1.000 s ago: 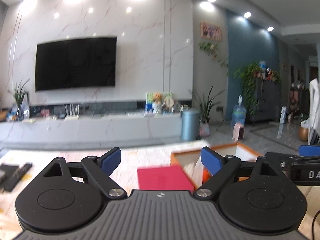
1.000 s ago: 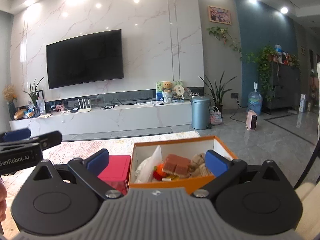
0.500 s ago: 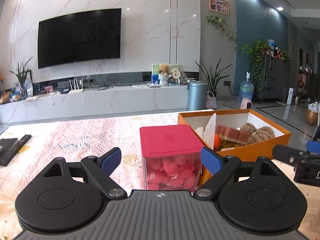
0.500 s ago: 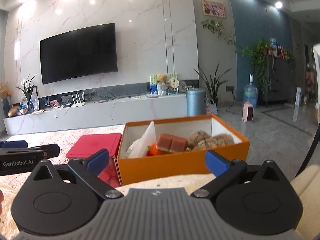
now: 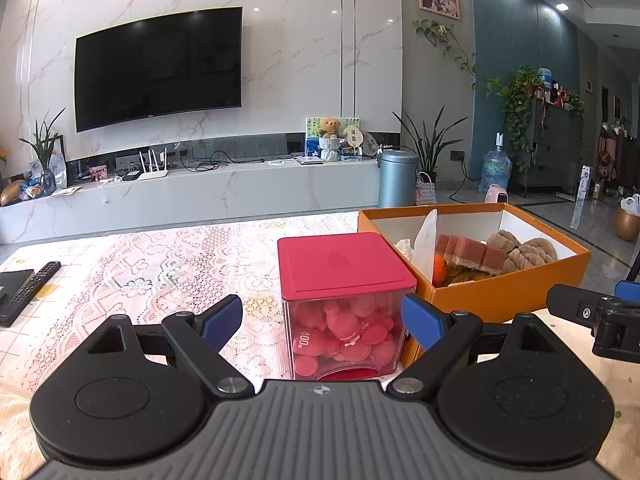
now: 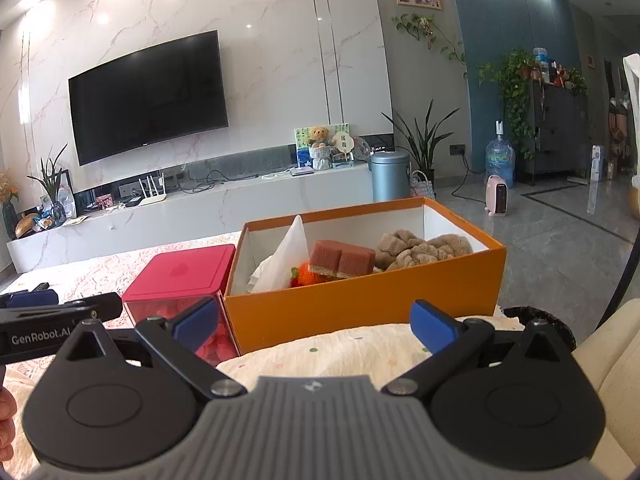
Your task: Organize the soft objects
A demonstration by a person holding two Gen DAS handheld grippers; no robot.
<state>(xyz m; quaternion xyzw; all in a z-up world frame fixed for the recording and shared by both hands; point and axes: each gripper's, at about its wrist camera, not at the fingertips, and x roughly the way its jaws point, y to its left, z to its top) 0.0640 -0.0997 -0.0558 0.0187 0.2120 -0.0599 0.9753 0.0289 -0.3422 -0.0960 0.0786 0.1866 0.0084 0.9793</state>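
Note:
An orange box [image 5: 500, 300] [image 6: 360, 304] stands on the table and holds a red-brown sponge [image 6: 342, 258], a beige knitted item [image 6: 420, 248], a white tissue [image 6: 284, 260] and something orange. To its left sits a clear container with a red lid [image 5: 344, 264] [image 6: 180, 276], full of pink soft pieces. My left gripper [image 5: 322, 318] is open, its fingers astride the container's near face without touching it. My right gripper [image 6: 316, 322] is open in front of the box's near wall, holding nothing.
A lace tablecloth [image 5: 160, 272] covers the table. A black remote [image 5: 28, 292] lies at the far left. A cream cushion [image 6: 608, 360] is at the right. Beyond the table are a TV wall, a low cabinet and open floor.
Both views have tilted down and come closer to the table. The red-lidded container and the orange box now show more fully. Both grippers stayed open.

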